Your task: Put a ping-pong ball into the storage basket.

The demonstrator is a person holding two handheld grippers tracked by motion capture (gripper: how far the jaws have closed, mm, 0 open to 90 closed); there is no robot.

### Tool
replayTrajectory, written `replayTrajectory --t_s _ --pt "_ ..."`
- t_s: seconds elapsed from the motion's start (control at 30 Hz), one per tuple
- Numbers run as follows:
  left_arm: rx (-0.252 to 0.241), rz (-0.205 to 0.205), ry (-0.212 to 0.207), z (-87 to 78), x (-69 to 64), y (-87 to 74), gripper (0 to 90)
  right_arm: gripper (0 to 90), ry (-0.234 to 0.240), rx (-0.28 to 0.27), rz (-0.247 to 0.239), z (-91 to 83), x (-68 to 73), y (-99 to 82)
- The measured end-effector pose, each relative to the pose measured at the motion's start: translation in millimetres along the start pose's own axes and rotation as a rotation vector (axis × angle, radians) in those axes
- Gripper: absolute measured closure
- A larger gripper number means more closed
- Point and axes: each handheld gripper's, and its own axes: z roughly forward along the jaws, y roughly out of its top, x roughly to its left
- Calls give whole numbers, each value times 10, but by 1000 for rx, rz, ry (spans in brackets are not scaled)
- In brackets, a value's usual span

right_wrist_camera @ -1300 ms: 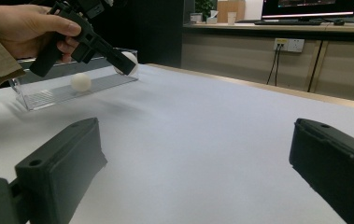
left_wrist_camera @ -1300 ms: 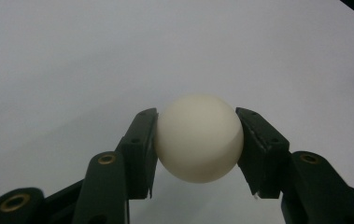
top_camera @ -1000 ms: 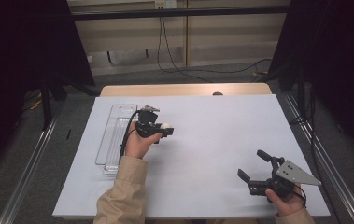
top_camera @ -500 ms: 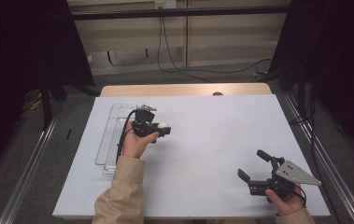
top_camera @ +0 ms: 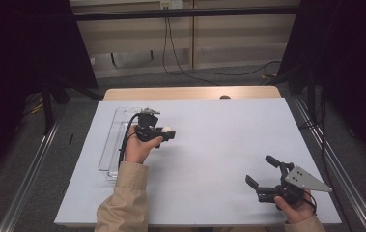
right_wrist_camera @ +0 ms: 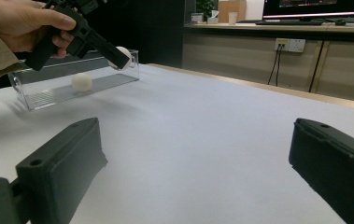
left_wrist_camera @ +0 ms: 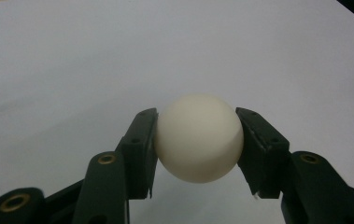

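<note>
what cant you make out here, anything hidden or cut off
- Clear tray: the high view has its right side behind the left hand and left gripper; ball count inside unsure.
- White ball: underside shaded in the left gripper view.
- Right gripper: jaws cut off by the bottom edge of the right gripper view.

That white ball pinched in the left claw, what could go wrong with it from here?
The white ball is round and smooth, and the left gripper holds it by two small side patches, so it might squirt out and roll across the table. Held above the clear tray, it could bounce out if dropped, or knock the second ball lying inside.
</note>
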Motion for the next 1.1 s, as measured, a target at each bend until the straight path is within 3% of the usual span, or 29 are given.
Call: replayTrajectory --t_s 1.1 --pt "-7 -12 11 -143 94 -13 512 23 -3 0 0 0 -2 0"
